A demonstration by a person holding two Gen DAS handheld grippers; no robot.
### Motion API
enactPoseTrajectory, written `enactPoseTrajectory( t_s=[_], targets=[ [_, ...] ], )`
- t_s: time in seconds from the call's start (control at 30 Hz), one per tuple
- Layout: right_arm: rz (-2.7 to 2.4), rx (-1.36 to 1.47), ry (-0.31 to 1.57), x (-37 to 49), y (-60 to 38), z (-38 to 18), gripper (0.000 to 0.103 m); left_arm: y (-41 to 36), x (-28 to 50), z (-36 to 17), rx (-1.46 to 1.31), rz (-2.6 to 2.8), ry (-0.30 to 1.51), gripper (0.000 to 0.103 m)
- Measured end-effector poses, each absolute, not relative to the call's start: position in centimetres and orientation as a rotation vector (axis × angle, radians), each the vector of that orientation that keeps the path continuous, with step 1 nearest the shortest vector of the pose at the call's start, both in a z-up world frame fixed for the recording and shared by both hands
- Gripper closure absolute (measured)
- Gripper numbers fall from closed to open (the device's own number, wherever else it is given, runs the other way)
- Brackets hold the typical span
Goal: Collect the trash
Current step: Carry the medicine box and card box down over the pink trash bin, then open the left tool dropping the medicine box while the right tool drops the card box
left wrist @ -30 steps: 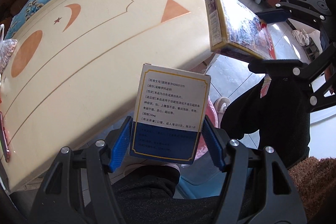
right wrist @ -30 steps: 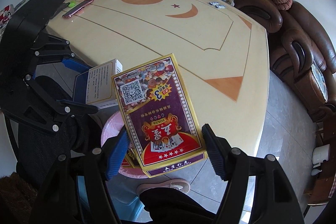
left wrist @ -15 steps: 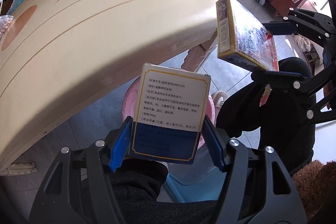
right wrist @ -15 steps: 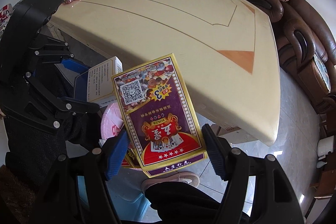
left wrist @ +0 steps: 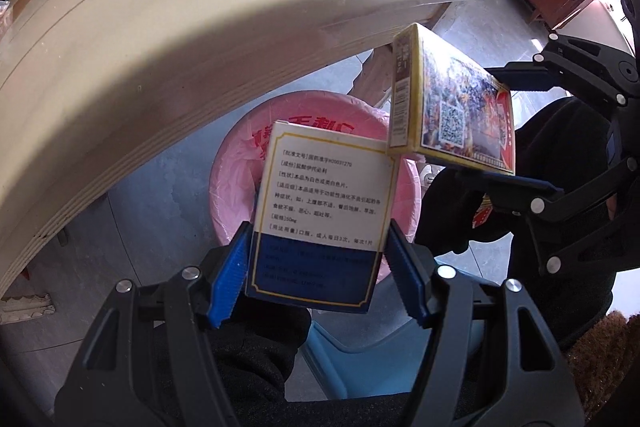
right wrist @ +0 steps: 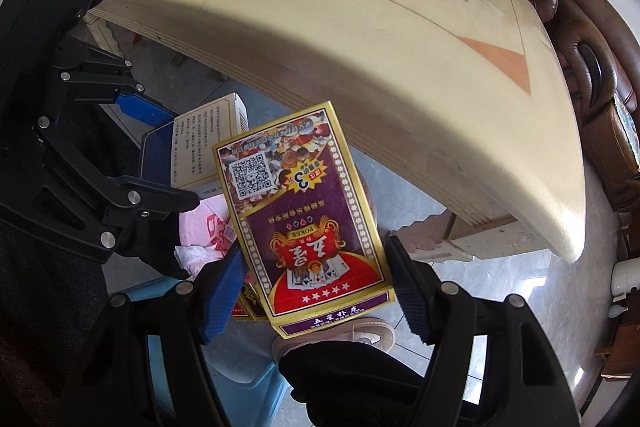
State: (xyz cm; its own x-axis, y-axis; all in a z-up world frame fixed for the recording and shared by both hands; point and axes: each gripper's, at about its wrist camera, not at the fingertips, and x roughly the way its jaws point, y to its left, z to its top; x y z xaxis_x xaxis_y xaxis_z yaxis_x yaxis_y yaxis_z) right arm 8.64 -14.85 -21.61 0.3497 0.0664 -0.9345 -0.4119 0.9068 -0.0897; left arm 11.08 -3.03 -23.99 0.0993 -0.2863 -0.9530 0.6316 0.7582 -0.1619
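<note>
Left gripper point(left wrist: 318, 259) clamping Chinese-printed medicine box point(left wrist: 324, 215); right gripper point(right wrist: 316, 281) clamping "POKER" card box point(right wrist: 304, 215).

The left gripper point(left wrist: 316, 267) pointed steeply downward, its blue pads point(left wrist: 230, 273) pressed against the two sides of a white and blue box point(left wrist: 320, 211). The right gripper point(right wrist: 316, 285) pointed downward at a similar angle, just to the right of the left one, its blue pads point(right wrist: 408, 291) clamped on the sides of a card box point(right wrist: 304, 219). Both sets of jaws stood moderately wide. The person's dark-clothed legs point(left wrist: 248, 359) lay below the grippers.
</note>
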Motion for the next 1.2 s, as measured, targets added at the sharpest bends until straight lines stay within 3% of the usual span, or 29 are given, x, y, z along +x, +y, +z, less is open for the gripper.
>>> enactPoseTrajectory(
  t_s=[1.2],
  targets=[
    [0.242, -0.1, 1.39, 13.5, -17.1, -35.9, 0.036, -5.1, 15.2, -38.4, 0.188, -0.544, 1.636, 0.039]
  ],
)
